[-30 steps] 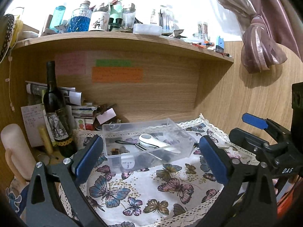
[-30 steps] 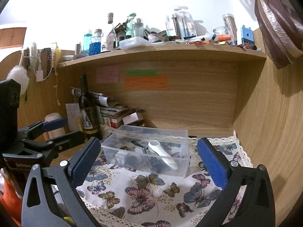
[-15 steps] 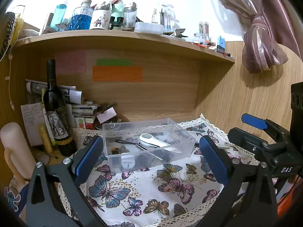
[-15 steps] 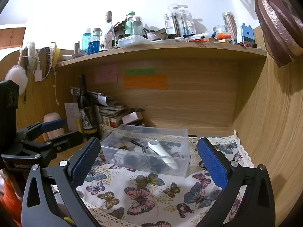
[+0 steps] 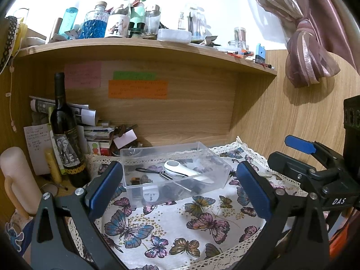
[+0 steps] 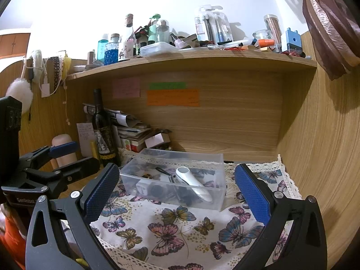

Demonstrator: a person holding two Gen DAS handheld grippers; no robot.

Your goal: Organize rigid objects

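A clear plastic box (image 5: 216, 164) stands on the butterfly cloth (image 5: 171, 220) under the wooden shelf. In it lie a white handheld device (image 5: 180, 168), a black cord, a white plug and several small dark items. The box also shows in the right wrist view (image 6: 216, 200), with the white device (image 6: 191, 182) inside. My left gripper (image 5: 180, 189) is open and empty, held back from the box's near side. My right gripper (image 6: 177, 193) is open and empty, also short of the box. Each gripper shows at the edge of the other's view.
A dark wine bottle (image 5: 65, 135) stands left of the box beside stacked papers and boxes (image 5: 99, 132). A pink cylinder (image 5: 15, 180) stands at the far left. The shelf top (image 5: 135, 47) holds several bottles. Wood panels close the back and right.
Both grippers have drifted back and up very slightly. The box and its contents have not moved.
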